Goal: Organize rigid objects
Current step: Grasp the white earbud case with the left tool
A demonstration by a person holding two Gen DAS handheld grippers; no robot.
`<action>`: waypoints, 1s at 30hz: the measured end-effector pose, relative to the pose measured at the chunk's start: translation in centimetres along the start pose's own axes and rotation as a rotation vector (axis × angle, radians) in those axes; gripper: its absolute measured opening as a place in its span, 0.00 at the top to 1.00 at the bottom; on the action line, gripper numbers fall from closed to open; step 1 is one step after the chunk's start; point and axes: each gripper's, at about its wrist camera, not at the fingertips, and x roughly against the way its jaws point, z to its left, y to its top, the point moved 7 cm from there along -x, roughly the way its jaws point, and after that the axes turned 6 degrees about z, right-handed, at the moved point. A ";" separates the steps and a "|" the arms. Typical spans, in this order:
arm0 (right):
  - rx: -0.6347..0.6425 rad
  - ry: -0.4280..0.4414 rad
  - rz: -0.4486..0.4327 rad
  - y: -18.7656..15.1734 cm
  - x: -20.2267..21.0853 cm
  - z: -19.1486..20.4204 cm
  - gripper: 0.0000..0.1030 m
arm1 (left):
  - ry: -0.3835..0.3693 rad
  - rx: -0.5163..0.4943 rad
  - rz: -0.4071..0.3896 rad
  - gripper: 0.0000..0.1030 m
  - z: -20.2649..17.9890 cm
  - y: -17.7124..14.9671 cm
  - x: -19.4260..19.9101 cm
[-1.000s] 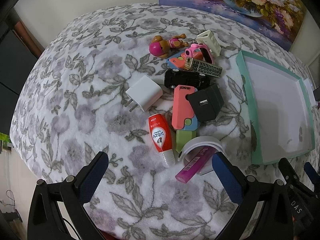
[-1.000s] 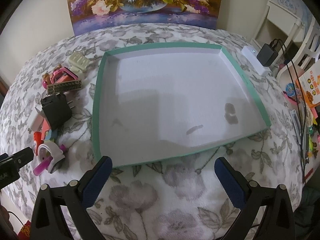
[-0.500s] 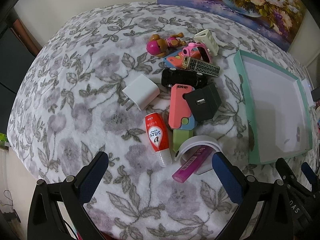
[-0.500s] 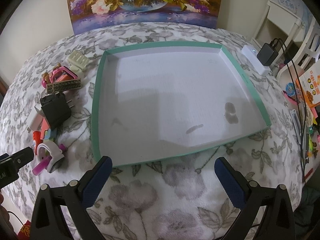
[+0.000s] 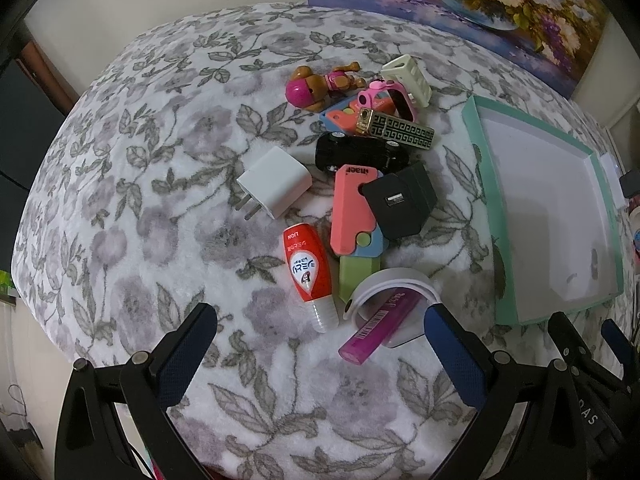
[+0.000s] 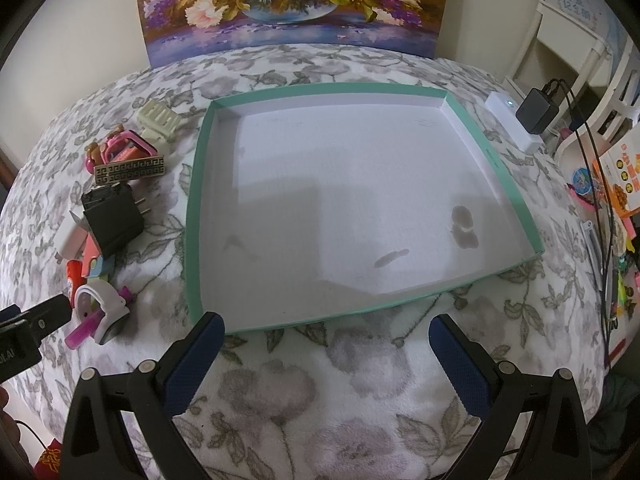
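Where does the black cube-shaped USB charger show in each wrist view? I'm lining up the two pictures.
Left wrist: black cube-shaped USB charger, right of centre, lying on the pink flat case.
Right wrist: at the left edge, prongs toward the tray.
Shared landmark: the teal-rimmed white tray, on the charger's right in both.

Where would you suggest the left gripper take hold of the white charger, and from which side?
Grip the white charger across its two flat side faces, coming straight down from above with the left gripper, whose jaws stand wide open. It lies flat and apart from the pile, so both sides look free. Its prongs point toward the near left; keep the fingers on the boxy body, clear of them.
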 end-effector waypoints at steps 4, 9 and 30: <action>-0.062 0.044 -0.051 0.8 1.2 -0.4 0.00 | -0.014 -0.004 0.012 0.00 -0.3 -0.1 -0.4; -0.057 0.050 -0.068 2.5 1.6 0.8 0.00 | -0.021 -0.020 0.046 0.00 -1.2 -0.4 -1.4; -0.062 0.084 -0.050 3.5 0.1 3.6 0.00 | -0.091 -0.052 0.107 0.38 -2.9 0.5 -4.1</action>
